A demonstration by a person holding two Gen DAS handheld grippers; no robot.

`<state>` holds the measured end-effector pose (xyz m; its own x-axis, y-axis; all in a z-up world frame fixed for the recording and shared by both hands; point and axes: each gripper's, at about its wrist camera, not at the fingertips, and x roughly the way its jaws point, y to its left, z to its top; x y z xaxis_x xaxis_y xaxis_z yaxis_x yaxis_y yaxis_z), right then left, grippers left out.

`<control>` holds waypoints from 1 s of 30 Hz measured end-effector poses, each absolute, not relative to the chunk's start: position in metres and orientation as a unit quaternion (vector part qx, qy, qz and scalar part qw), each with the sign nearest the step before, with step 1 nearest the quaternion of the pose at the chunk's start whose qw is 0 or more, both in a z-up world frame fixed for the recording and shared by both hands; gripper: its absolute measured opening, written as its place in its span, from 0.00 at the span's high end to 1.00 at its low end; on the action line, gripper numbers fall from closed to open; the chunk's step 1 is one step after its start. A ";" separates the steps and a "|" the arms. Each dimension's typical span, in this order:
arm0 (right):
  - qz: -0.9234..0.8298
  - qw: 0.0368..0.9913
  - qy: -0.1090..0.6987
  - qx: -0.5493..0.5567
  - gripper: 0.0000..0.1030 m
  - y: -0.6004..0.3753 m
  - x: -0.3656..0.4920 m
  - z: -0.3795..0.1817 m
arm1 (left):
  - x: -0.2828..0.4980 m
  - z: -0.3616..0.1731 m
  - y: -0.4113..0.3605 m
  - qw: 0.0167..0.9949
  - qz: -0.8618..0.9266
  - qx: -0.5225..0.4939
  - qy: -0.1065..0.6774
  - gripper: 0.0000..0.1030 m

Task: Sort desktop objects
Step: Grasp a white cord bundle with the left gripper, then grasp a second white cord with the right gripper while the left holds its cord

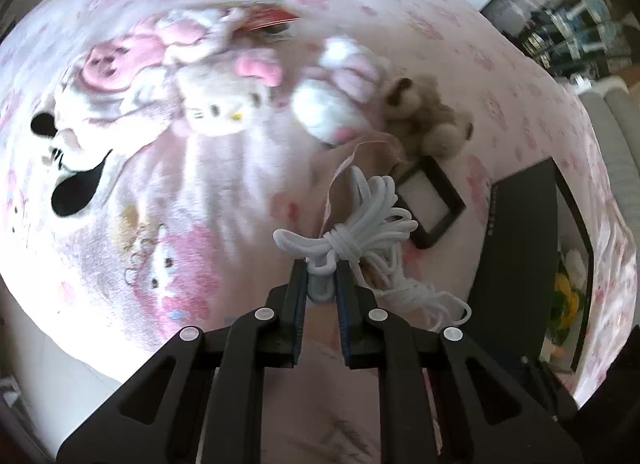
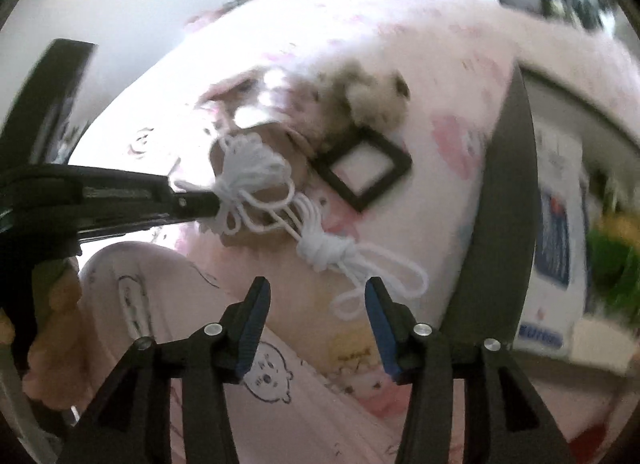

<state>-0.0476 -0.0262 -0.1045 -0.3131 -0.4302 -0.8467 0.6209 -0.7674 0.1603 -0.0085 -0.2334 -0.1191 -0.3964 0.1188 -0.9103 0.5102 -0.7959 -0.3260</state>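
A home bedroom is suggested: a pink cartoon-print blanket (image 1: 208, 192) is spread out, with plush toys (image 1: 216, 108) lined up on it and cluttered shelving (image 1: 568, 28) seen beyond it.

Left tongs (image 1: 321, 278) clamped tight, right tongs (image 2: 318, 300) wide apart, both angled downward.

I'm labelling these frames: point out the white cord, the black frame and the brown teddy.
white cord (image 1: 360, 236), left wrist view, on the knotted middle.
black frame (image 2: 394, 154), right wrist view, on its right corner.
brown teddy (image 1: 432, 112), left wrist view, on its body.
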 end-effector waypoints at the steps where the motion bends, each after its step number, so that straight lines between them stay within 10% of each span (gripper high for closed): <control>1: -0.802 0.333 0.102 0.485 0.52 -0.031 -0.050 -0.106 | -0.006 -0.123 -0.238 0.124 -0.777 0.536 0.307 0.87; 9: -0.746 0.329 0.142 0.561 0.52 -0.072 -0.081 -0.170 | -0.006 -0.132 -0.245 0.111 -0.765 0.543 0.327 0.71; 14: -0.743 0.318 0.085 0.583 0.84 -0.062 -0.093 -0.166 | -0.014 -0.115 -0.242 0.133 -0.780 0.549 0.269 0.61; 19: -0.751 0.343 0.037 0.563 0.90 -0.057 -0.091 -0.137 | -0.018 -0.090 -0.228 0.114 -0.816 0.530 0.202 0.54; 26: -0.749 0.338 0.063 0.566 0.88 -0.061 -0.091 -0.141 | -0.040 -0.092 -0.216 0.059 -0.838 0.518 0.160 0.65; 30: -0.741 0.323 0.090 0.582 0.61 -0.062 -0.091 -0.158 | -0.052 -0.100 -0.214 0.046 -0.826 0.543 0.145 0.65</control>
<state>-0.0911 -0.0616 -0.1578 -0.1133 -0.3750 -0.9201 0.5834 -0.7747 0.2439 -0.0519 -0.2141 -0.1001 -0.4065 0.0815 -0.9100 0.2328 -0.9539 -0.1894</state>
